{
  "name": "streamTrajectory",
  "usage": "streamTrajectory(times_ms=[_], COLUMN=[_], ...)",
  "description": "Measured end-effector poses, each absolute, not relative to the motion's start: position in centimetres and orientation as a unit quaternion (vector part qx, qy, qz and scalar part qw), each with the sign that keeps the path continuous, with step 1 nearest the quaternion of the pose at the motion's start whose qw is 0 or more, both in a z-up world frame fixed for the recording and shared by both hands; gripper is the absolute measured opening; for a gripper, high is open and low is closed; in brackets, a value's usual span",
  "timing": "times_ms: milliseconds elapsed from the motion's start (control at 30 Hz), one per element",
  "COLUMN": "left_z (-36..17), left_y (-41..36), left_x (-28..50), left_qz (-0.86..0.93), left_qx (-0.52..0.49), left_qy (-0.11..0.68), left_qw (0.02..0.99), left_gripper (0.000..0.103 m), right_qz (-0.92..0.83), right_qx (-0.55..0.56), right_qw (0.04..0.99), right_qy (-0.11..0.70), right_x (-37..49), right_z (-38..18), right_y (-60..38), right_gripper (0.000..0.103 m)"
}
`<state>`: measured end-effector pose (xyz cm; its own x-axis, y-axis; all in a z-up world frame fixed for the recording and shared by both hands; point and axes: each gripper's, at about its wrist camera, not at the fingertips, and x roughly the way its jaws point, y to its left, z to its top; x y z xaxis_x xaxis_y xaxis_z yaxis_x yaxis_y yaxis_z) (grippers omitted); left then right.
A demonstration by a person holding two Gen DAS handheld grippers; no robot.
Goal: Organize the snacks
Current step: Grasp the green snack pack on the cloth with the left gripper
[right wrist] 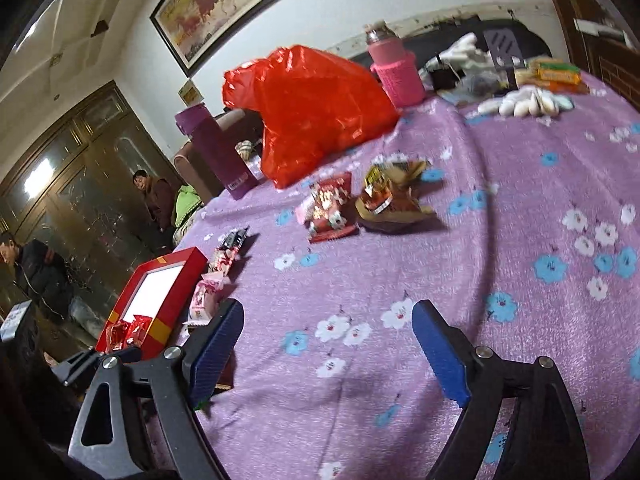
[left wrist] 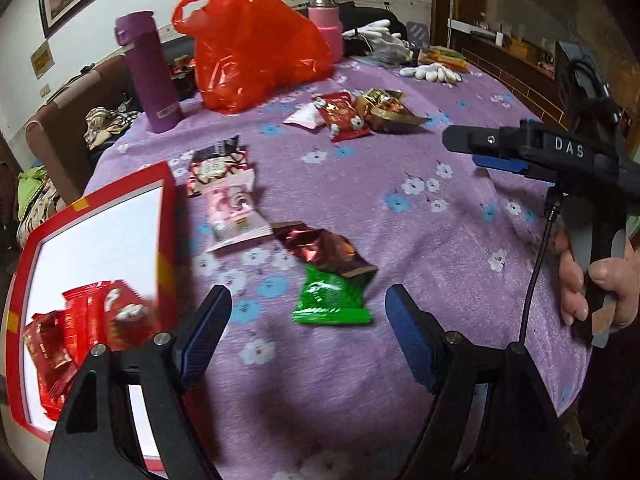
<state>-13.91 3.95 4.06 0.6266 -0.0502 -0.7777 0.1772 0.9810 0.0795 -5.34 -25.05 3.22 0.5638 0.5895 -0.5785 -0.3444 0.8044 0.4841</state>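
A red box (left wrist: 166,240) with a white inside holds several red snack packets (left wrist: 80,328) at the left; it also shows in the right wrist view (right wrist: 176,300). Loose snacks lie on the purple flowered cloth (left wrist: 400,240): a green packet (left wrist: 330,300), a brown foil packet (left wrist: 324,250), a pink packet (left wrist: 236,216), a red-and-white packet (left wrist: 216,168), a red packet (left wrist: 342,116) and a gold-brown packet (left wrist: 386,110). My left gripper (left wrist: 308,304) is open and empty, just above the green packet. My right gripper (right wrist: 328,320) is open and empty; its side shows in the left wrist view (left wrist: 480,144).
An orange-red plastic bag (left wrist: 256,44), a purple bottle (left wrist: 150,72) and a pink flask (left wrist: 326,24) stand at the back. White gloves (left wrist: 430,72) and other packets lie at the far right. Two people (right wrist: 154,196) stand by dark doors at the left.
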Motion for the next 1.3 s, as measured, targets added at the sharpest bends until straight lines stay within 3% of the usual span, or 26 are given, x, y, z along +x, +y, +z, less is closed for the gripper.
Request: streamTrajectory(times_ms=[500,567,733,1300], left_z=[2.0,1.6,1.4,1.6], left_y=[3.7,3.7,3.8,5.8], left_x=[-12.1,-11.9,-11.8,-15.0], left_qz=[-0.053,-0.060,-0.088,-0.081], left_qx=[0.085,0.083,0.064,0.045], left_qy=[0.451,0.458,0.462,0.454], left_qw=[0.887,0.883,0.880,0.886], left_gripper=[0.077,0.060,0.040,0.038], right_qz=[0.290,0.289,0.288,0.386], right_qx=[0.173,0.168,0.164,0.109], right_qw=[0.861,0.862,0.863,0.815], right_qy=[0.380,0.381,0.382,0.418], right_x=[-5.7,-5.6,-5.6,-7.2], right_z=[3.4,3.4,3.3,4.2], right_y=[-24.9,-24.7,-24.5,-16.0], right_gripper=[0.088,0.088,0.088,0.089])
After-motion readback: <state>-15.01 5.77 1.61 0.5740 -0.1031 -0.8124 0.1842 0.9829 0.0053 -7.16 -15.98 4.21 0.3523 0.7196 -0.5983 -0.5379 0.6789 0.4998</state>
